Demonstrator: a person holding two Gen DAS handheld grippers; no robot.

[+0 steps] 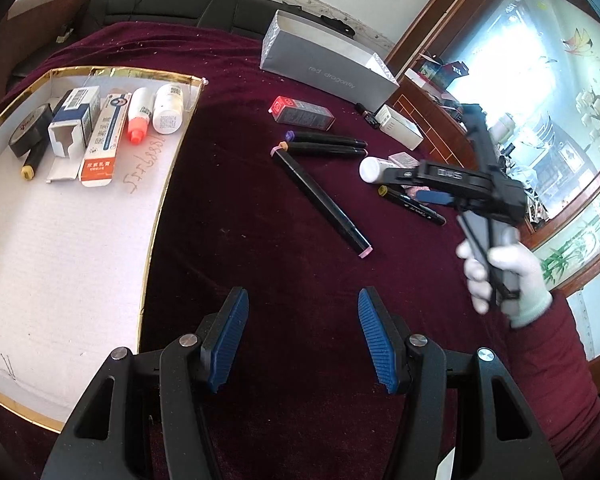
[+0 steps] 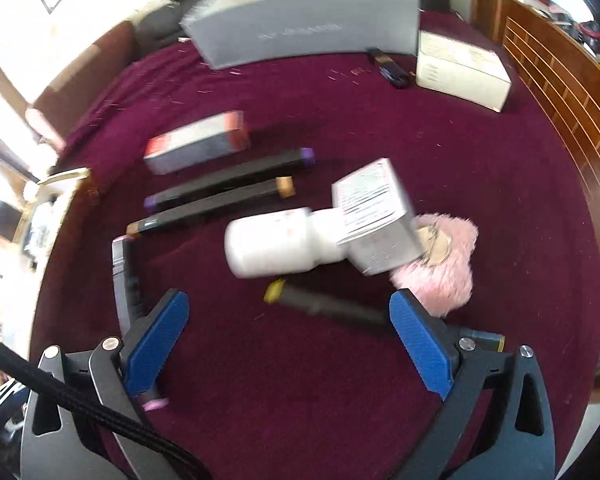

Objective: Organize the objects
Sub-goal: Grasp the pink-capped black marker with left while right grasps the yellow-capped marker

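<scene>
Left wrist view: left gripper (image 1: pixel 303 334) nearest the lens, blue pads apart, nothing between them, hanging over bare maroon cloth (image 1: pixel 260 248). To its left, a white tray with gold rim (image 1: pixel 156 216) lying on the cloth. Along the tray's far end, in a row: black tape roll (image 1: pixel 30 132), blue-white carton (image 1: pixel 73 120), orange-white tube box (image 1: pixel 102 140), small bottle with orange cap (image 1: pixel 137 120), white bottle (image 1: pixel 167 109). A yellow-tipped marker (image 1: pixel 31 162) lies in front of the tape. Out on the cloth: red-ended box (image 1: pixel 302 113), then two black markers side by side, one purple-capped (image 1: pixel 326 139), one orange-capped (image 1: pixel 322 148), and a pink-capped marker (image 1: pixel 322 199) running diagonally toward the lens. Grey shoebox (image 1: pixel 324 64) at the far edge. On the right, a white-gloved hand (image 1: pixel 504 280) holds the right gripper (image 1: pixel 436 197) low over a second white bottle (image 1: pixel 374 170) and a yellow-capped marker (image 1: pixel 414 204).

Right wrist view, blurry: right gripper (image 2: pixel 290 338) spread wide, empty. The yellow-capped marker (image 2: pixel 328 306) lies between the pads, not touching either. Just past it, the white bottle (image 2: pixel 272 246) on its side, its cap end against a small white carton (image 2: pixel 376 220). Pink fluffy item (image 2: pixel 444 276) beside the carton. The pink-capped marker (image 2: pixel 122 276) passes behind the left-hand pad. Purple (image 2: pixel 236 174) and orange (image 2: pixel 216 204) markers, red-ended box (image 2: pixel 198 144), shoebox (image 2: pixel 300 16) further off.
</scene>
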